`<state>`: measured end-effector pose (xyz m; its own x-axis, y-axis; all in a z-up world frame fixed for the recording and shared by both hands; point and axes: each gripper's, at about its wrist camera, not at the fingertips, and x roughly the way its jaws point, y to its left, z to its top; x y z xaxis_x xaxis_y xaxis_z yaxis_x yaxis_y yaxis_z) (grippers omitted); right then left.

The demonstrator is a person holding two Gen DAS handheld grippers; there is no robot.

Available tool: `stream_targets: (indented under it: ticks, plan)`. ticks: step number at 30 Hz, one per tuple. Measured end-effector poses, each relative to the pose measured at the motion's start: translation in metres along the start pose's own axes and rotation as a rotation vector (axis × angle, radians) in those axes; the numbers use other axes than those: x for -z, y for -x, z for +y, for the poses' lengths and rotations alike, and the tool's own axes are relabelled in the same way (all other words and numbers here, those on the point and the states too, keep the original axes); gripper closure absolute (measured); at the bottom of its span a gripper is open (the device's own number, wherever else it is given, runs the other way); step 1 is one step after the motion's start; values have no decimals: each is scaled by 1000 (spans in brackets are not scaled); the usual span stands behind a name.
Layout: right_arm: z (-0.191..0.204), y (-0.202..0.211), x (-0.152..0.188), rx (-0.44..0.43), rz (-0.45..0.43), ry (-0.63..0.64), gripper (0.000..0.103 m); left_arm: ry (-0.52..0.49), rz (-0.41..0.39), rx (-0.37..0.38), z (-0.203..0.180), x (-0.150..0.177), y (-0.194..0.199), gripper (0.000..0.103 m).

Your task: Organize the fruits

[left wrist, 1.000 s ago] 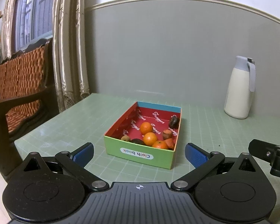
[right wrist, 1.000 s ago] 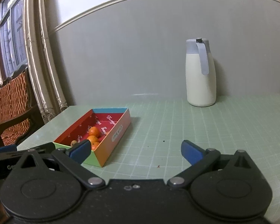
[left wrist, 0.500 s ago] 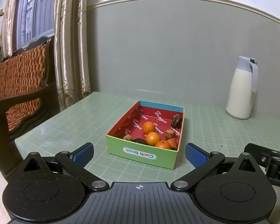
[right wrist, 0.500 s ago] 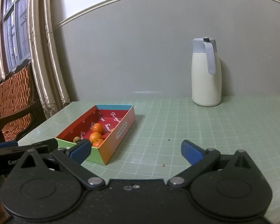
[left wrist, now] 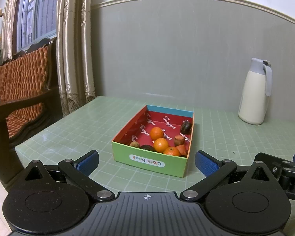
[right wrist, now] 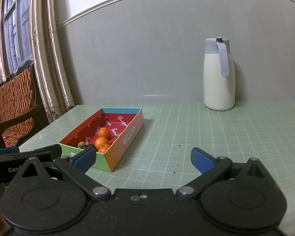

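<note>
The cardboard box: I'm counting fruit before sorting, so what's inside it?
Inside the box: three oranges, several small brown and dark fruits. The near wall hides whatever lies low behind it.

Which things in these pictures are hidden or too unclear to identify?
- Right wrist view: the box near wall and the right gripper finger hide most fruit.
- Left wrist view: the green front wall covers the dark fruit; its kind is unclear.
- Left wrist view: the frame edge cuts off the chair.
</note>
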<state>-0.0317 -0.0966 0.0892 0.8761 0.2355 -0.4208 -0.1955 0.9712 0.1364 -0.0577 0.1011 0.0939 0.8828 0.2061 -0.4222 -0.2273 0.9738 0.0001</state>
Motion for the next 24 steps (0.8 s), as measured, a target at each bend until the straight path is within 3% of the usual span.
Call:
stream_targets:
  ticks: [24]
  plan:
    - [3,0,1,-9,1,16,0,16,29,6,4,4,-8,0]
